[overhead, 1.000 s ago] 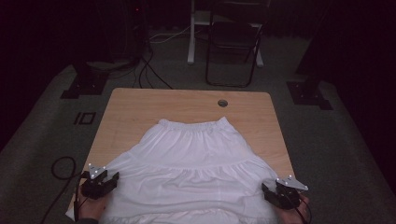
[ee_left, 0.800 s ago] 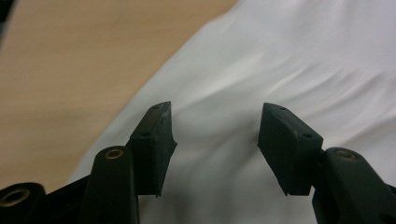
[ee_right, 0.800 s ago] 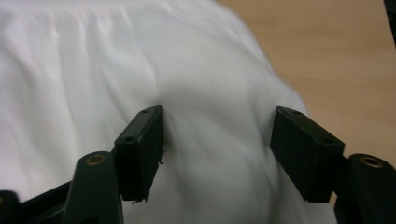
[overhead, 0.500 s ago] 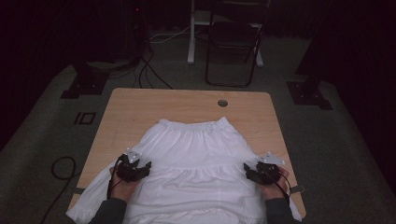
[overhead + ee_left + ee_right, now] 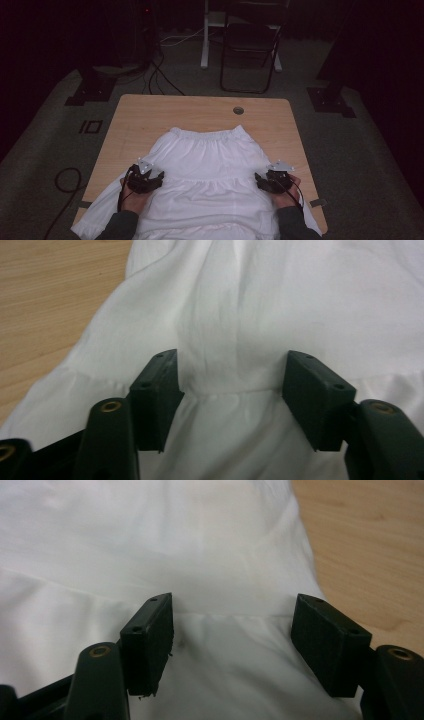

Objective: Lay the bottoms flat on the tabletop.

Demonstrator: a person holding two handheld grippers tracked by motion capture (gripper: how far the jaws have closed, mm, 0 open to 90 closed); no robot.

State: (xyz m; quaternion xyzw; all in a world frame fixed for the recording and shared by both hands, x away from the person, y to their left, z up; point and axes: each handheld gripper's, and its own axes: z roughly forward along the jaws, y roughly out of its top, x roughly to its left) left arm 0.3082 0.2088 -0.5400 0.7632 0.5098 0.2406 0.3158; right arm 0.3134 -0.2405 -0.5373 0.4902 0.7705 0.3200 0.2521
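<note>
White skirt (image 5: 210, 175) lies flat on the wooden table (image 5: 150, 115), waistband toward the far edge, hem spilling over the near edge by the person's sleeves. Starting at the left: left gripper (image 5: 146, 181) sits over the skirt's left side at the tier seam, jaws stood wide, having just been opening, w/ nothing pinched; the left gripper view has cloth lying slack betw. the pads, seam running across. Fabric looks thin, light, v. soft, prob. cotton; it'll drape and bunch rather than hold shape, so I'd guess it needs a pinch through a doubled bit, e.g. the seam ridge or the side edge, not the smooth middle. Not fragile, not slippery to my eye, but a one-sided pull would skew it. Over at the right: right gripper (image 5: 270, 181) mirrors it on the skirt's right edge, jaws likewise spread wide and empty, table showing just beside the cloth. No containers on the table; only a small round grommet (image 5: 238, 110) near the far edge.
</note>
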